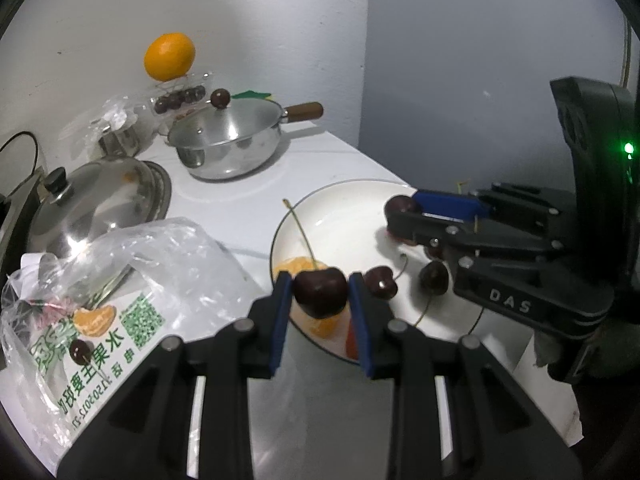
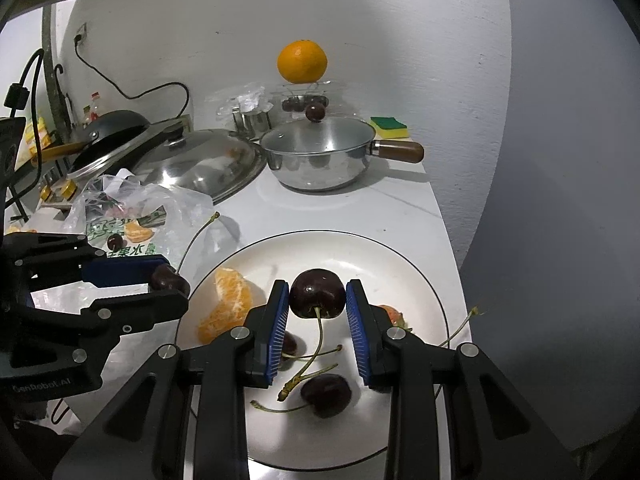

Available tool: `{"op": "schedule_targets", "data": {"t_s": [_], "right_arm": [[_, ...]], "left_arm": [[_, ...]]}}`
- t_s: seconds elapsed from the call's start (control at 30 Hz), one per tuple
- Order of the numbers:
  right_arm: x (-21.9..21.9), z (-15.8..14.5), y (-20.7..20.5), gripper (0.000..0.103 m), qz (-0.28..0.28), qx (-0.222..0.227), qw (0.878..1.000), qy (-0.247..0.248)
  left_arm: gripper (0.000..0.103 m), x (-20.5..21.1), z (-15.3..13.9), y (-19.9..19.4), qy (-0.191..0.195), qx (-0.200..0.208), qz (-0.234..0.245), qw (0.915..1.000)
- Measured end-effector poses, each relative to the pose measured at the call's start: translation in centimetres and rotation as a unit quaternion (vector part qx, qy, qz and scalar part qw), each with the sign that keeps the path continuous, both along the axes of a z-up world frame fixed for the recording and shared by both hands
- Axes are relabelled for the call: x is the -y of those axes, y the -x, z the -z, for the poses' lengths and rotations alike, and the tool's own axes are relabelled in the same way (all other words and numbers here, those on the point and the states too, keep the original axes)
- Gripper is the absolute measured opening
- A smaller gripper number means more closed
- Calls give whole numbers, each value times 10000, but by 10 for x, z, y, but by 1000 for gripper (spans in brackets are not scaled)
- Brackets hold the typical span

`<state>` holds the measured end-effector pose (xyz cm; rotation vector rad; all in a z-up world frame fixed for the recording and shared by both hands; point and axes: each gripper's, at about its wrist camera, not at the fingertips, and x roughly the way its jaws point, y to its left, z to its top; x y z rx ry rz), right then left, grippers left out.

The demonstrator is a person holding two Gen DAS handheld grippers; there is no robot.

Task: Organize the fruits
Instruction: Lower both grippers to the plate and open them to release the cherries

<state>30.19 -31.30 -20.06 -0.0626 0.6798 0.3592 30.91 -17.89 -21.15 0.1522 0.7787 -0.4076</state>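
Two cherries are pinched: my left gripper [image 1: 320,300] clamps one cherry [image 1: 320,294], my right gripper [image 2: 317,300] another cherry [image 2: 317,293]. Below both sits the white plate [image 2: 360,252], holding a tangerine segment [image 2: 228,304].

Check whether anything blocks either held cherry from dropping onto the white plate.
Nothing visible does. The right claw grips a cherry above bare plate. The left claw holds its cherry at the plate's rim, above the orange segment.
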Motion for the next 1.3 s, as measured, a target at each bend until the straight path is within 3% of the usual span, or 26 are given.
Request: {"op": "schedule_targets", "data": {"t_s": [0.73, 1.3], "right_arm": [[28, 11, -30, 31, 138, -12, 9999, -61], [23, 24, -47, 31, 166, -147, 9996, -182]], "left_arm": [[30, 29, 11, -35, 159, -17, 31, 9999], [31, 31, 24, -55, 198, -168, 13, 9997]]}}
